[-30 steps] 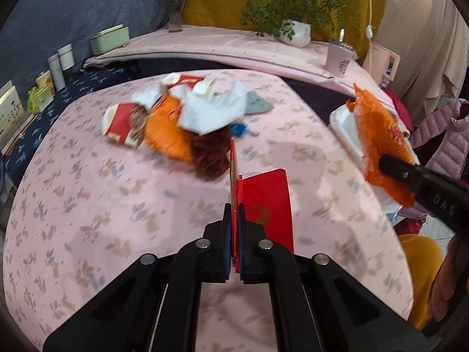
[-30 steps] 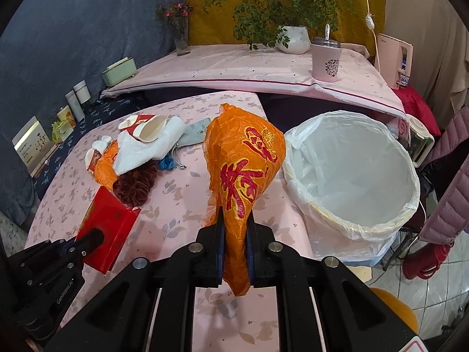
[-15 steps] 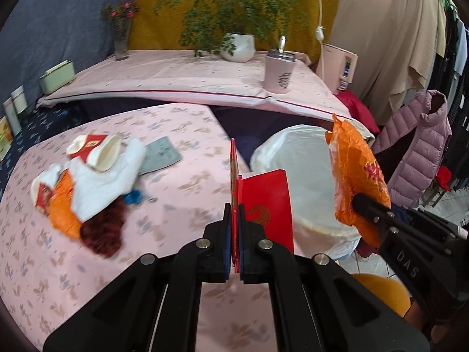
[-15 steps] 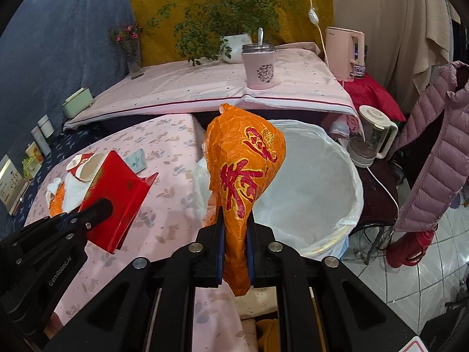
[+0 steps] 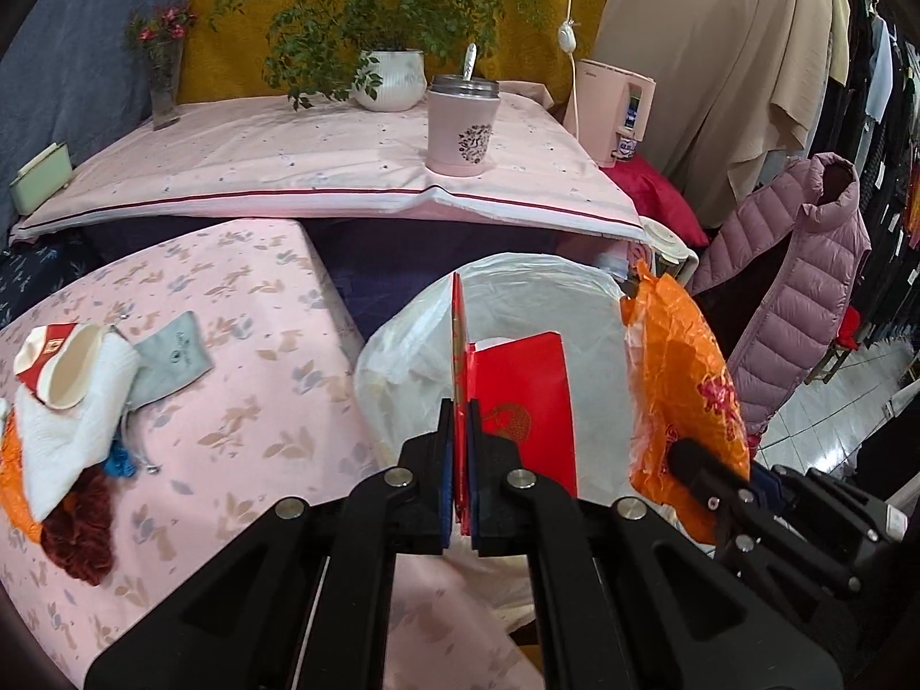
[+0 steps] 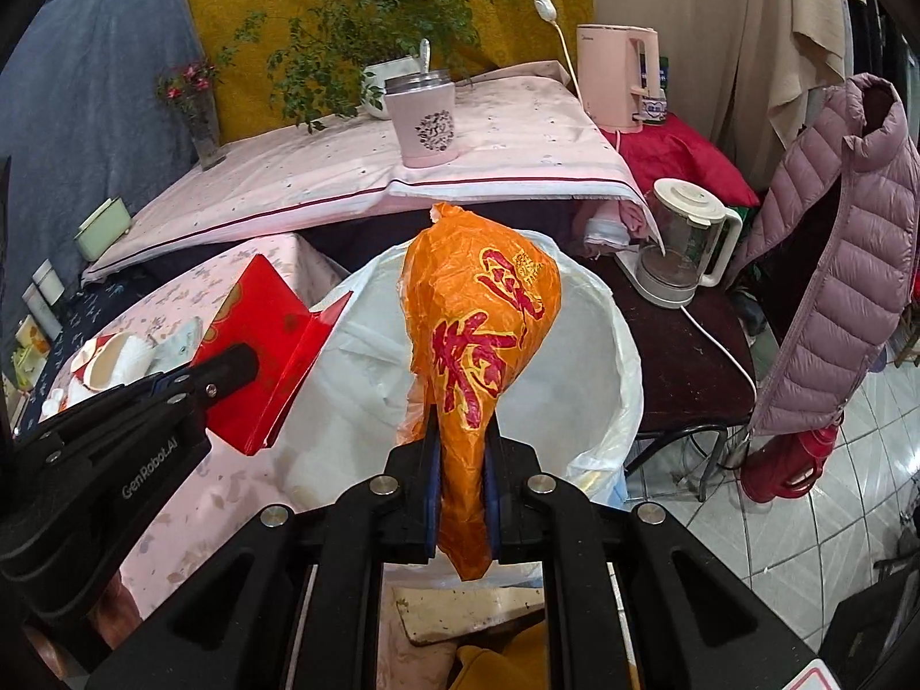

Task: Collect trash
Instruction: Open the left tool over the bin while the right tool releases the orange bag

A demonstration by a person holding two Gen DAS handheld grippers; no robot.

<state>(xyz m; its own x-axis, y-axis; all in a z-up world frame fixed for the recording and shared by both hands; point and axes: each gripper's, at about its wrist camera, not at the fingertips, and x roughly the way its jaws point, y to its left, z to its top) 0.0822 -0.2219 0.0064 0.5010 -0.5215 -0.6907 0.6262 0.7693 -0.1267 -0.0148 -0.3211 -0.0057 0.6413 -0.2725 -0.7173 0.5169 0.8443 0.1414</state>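
My left gripper (image 5: 458, 420) is shut on a folded red card (image 5: 526, 402), held upright over the near rim of the bin lined with a white bag (image 5: 517, 282). The card (image 6: 270, 339) also shows in the right wrist view, pinched by the left gripper (image 6: 233, 365). My right gripper (image 6: 463, 443) is shut on a crumpled orange bag with red characters (image 6: 483, 339), which hangs above the bin's opening (image 6: 581, 345). That orange bag (image 5: 684, 379) sits at the right of the left wrist view.
More trash lies on the pink floral table (image 5: 247, 402): a paper cup (image 5: 57, 362), white cloth (image 5: 75, 431), grey pouch (image 5: 167, 356), dark red wad (image 5: 80, 523). Behind stand a plant (image 5: 385, 75), a pink jar (image 5: 460, 126), kettles (image 6: 684, 241) and a hanging jacket (image 6: 834, 287).
Both grippers swung right from the table to the bin, each keeping its load. The trash pile has slid to the left edge of the left wrist view.
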